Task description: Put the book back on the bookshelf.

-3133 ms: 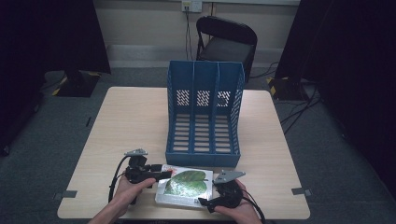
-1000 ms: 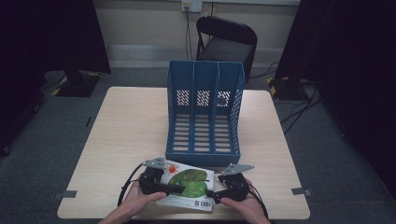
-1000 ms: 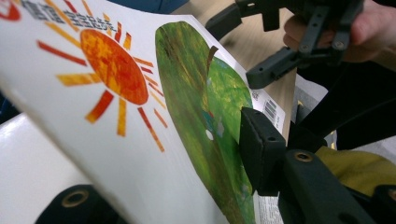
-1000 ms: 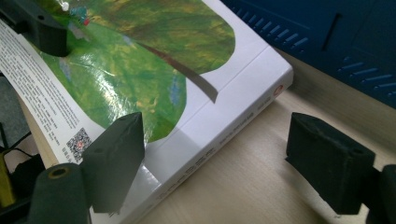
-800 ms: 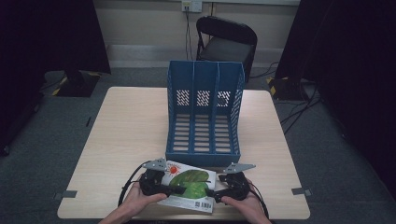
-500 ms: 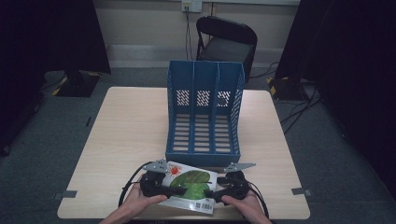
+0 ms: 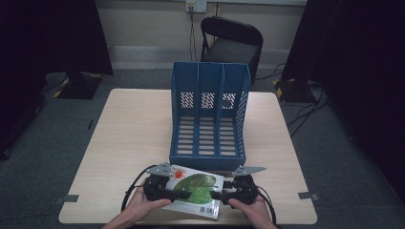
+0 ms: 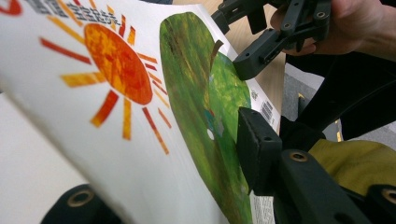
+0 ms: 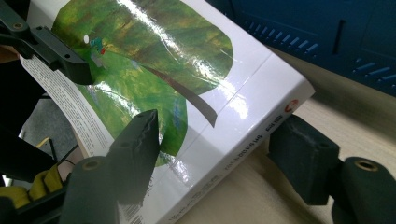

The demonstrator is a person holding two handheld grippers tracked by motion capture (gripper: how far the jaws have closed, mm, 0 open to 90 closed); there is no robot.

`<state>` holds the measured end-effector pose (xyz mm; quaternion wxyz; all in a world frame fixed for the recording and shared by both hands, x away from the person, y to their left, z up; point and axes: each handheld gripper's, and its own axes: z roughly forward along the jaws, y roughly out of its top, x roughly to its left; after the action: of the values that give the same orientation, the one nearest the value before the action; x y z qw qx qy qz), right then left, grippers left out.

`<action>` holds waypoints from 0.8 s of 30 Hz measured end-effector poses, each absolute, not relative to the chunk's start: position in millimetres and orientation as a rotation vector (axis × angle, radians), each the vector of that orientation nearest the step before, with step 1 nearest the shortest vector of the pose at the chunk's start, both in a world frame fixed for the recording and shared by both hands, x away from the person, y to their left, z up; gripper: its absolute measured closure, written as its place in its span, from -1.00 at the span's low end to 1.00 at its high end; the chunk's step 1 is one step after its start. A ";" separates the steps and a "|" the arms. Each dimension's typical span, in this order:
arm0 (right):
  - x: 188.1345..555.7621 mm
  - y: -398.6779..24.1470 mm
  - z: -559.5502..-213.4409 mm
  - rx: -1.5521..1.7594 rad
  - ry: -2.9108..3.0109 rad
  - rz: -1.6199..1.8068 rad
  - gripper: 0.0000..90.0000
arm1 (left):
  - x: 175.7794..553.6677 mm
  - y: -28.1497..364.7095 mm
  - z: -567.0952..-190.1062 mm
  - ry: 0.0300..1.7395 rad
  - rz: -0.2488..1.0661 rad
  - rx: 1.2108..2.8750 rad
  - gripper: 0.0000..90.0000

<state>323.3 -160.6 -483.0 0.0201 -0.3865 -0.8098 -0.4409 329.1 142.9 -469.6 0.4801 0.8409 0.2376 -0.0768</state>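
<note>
One glossy white book with a green leaf cover [image 7: 193,188] is clamped at the table's near edge [image 7: 286,220] by the left gripper [image 7: 160,188] and the right gripper [image 7: 231,190]. One blue three-slot file rack [image 7: 209,114] stands just beyond; bare tabletop lies left.

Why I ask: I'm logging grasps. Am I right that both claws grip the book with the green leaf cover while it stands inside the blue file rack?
Not inside the rack. In the high view the left claw and right claw grip the book in front of the blue file rack, at the table's near edge.
</note>
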 end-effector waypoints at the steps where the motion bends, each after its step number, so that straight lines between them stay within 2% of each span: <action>1: 322.9 -161.1 -481.8 -1.200 -2.512 -1.379 -0.19 | 329.0 142.9 -469.6 0.577 -0.189 2.052 0.53; 4: 321.1 -164.3 -475.3 -1.174 -2.511 -1.441 -0.01 | 327.3 141.1 -469.4 0.554 -0.193 2.068 0.51; 9: 316.5 -169.1 -467.8 -1.148 -2.520 -1.517 0.11 | 328.0 142.1 -469.3 0.555 -0.185 2.067 0.52; 16: 310.6 -175.2 -458.2 -1.081 -2.479 -1.620 0.18 | 330.5 145.1 -469.5 0.571 -0.168 2.068 0.49; 24: 306.7 -172.5 -460.3 -0.970 -2.501 -1.566 0.19 | 330.4 146.1 -469.7 0.536 -0.162 2.074 0.47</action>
<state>306.7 -172.5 -460.3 0.0178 -0.3123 -0.8050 -0.5041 330.4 146.1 -469.7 0.4763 0.8488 0.2195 -0.0664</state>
